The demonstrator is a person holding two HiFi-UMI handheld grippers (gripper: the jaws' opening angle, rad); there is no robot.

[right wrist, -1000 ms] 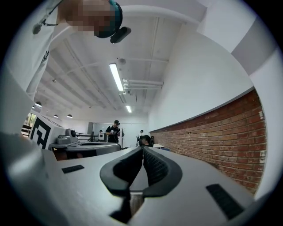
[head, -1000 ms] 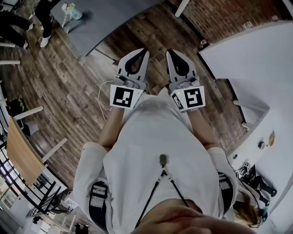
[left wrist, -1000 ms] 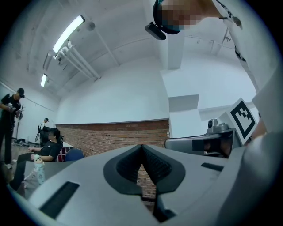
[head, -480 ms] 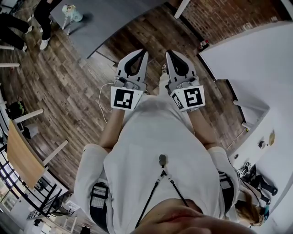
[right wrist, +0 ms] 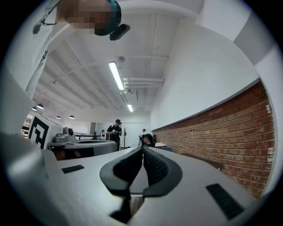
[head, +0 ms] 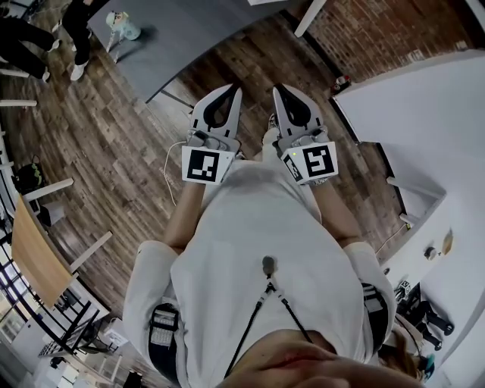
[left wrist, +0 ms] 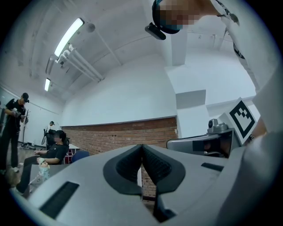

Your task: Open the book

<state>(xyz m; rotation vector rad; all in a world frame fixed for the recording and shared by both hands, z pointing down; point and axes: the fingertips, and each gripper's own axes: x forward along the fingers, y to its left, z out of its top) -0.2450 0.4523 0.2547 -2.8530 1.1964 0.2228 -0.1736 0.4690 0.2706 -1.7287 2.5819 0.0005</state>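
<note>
Status: left gripper (head: 235,89) is closed. In the left gripper view (left wrist: 142,146) its dark pads meet tip to tip with nothing between them. Right gripper (head: 279,88) is the same: jaws together and empty (right wrist: 143,149). Both are held side by side, close but apart, at frame centre in front of the person's white shirt (head: 265,242), over the wooden floor (head: 114,151).

Book: can't locate it in any view.

Print:
- The only clear markings are the black-and-white square patterns on the left marker cube (head: 205,164) and the right marker cube (head: 317,161). They are coded shapes, not letters.
- The right cube also shows at right in the left gripper view (left wrist: 242,115).
- Small device at the person's waist (head: 161,326), lower left, has a keypad-like face that is too small to read.

Surroundings:
- Grey table (head: 189,30) at top, with a pale bottle (head: 121,21) on it at upper left.
- White table (head: 424,114) at right.
- Brick wall (right wrist: 230,128) along the right of the right gripper view.
- Ceiling light tube (left wrist: 68,37) at upper left.
- Seated person (left wrist: 55,150) at far left.
</note>
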